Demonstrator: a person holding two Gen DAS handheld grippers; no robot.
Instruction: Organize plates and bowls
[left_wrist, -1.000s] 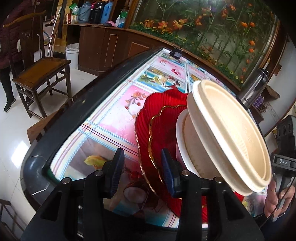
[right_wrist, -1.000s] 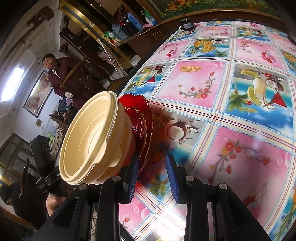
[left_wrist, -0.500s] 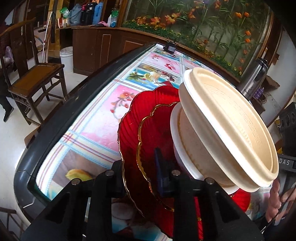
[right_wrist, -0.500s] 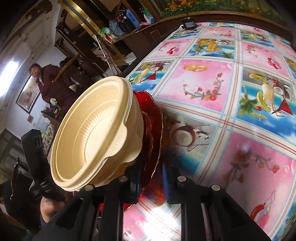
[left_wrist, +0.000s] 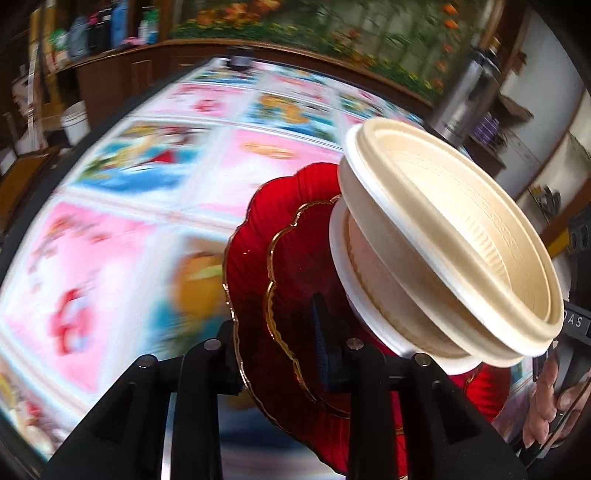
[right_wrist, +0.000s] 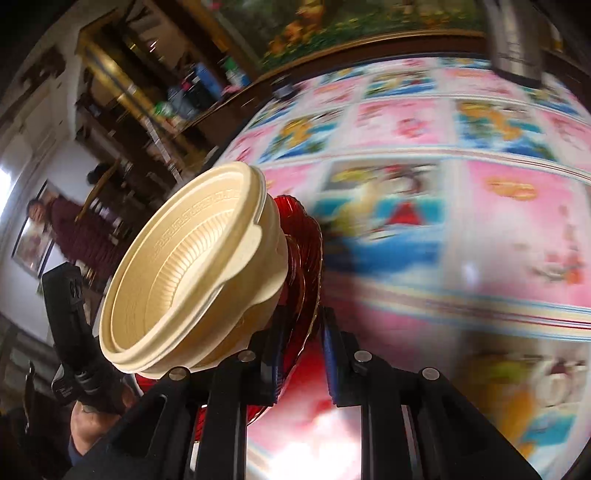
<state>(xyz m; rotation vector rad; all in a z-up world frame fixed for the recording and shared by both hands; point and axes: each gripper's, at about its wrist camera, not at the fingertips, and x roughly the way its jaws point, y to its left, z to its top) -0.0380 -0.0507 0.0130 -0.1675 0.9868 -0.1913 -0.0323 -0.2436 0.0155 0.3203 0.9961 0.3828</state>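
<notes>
1. Our left tongs clamp the red plates' rim, jaws easing apart slightly.
2. The cream bowls sit nested on the plates, tilted, above the counter.
3. Our right tongs clamp the opposite rim.

Motion blurs the patterned tablecloth in both views

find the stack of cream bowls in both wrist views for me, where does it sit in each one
Left wrist: the cream bowls fill the right half, openings facing right, on the red plates above the left gripper.
Right wrist: the cream bowls sit left of centre, openings facing left, with the red plates behind them, above the right gripper.
Shared landmark: the red plates' gold-trimmed edge under the bowls.
</notes>
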